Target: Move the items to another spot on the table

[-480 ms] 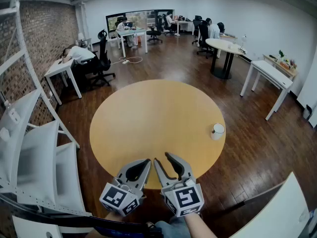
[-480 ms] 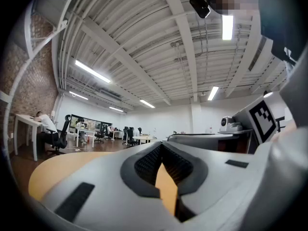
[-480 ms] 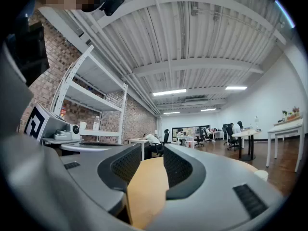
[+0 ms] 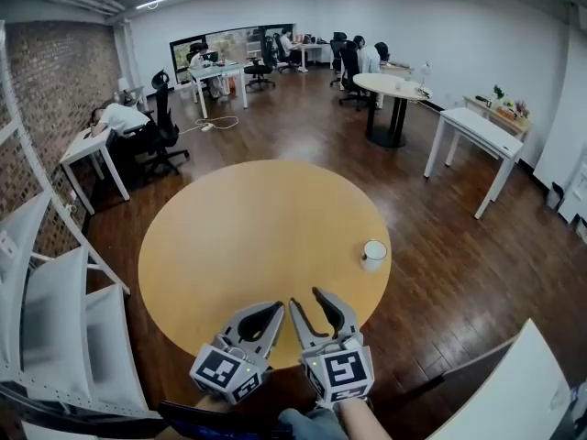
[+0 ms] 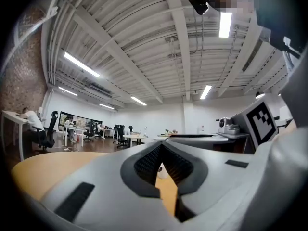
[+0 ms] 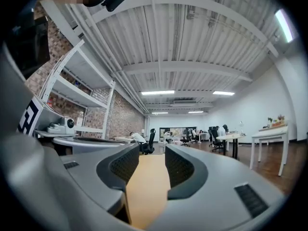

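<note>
The left tongs hover level over the near rim of the round counter, tips together and gripping nothing. Just beside them, the right tongs stand partly open with only bare wood between the jaws. The white cup stands upright ahead and to the right of both, well apart, near the counter's rim.
</note>
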